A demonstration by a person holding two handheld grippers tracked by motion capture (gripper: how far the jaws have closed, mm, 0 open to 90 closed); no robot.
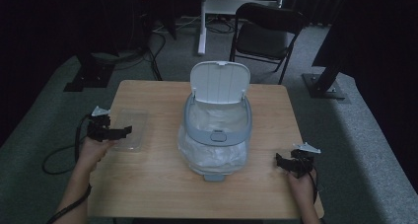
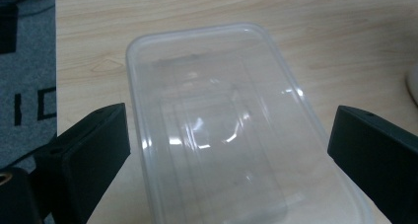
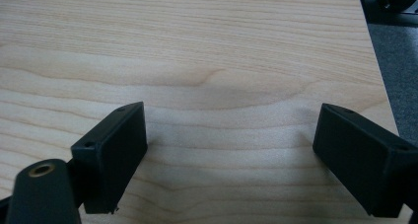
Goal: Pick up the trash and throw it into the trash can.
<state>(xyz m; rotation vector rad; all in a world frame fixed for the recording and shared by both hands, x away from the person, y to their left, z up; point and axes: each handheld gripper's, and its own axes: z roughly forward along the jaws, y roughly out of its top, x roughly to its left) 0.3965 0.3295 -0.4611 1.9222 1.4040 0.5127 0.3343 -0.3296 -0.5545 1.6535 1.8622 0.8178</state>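
A clear plastic container (image 1: pixel 129 129) lies flat on the left part of the wooden table (image 1: pixel 157 184). My left gripper (image 1: pixel 118 131) hovers at its near left edge, open, with the container (image 2: pixel 222 130) lying between and below the two jaws. A small white bin (image 1: pixel 217 130) with its lid flipped up and a clear bag liner stands mid-table. My right gripper (image 1: pixel 282 161) stands open near the table's right front, over bare wood (image 3: pixel 222 61), nothing between its jaws.
A black folding chair (image 1: pixel 268 34) stands on the grey floor behind the table. Black stand bases (image 1: pixel 325 86) sit at the back right and back left. A cable (image 1: pixel 59 157) trails from the left gripper off the table's left edge.
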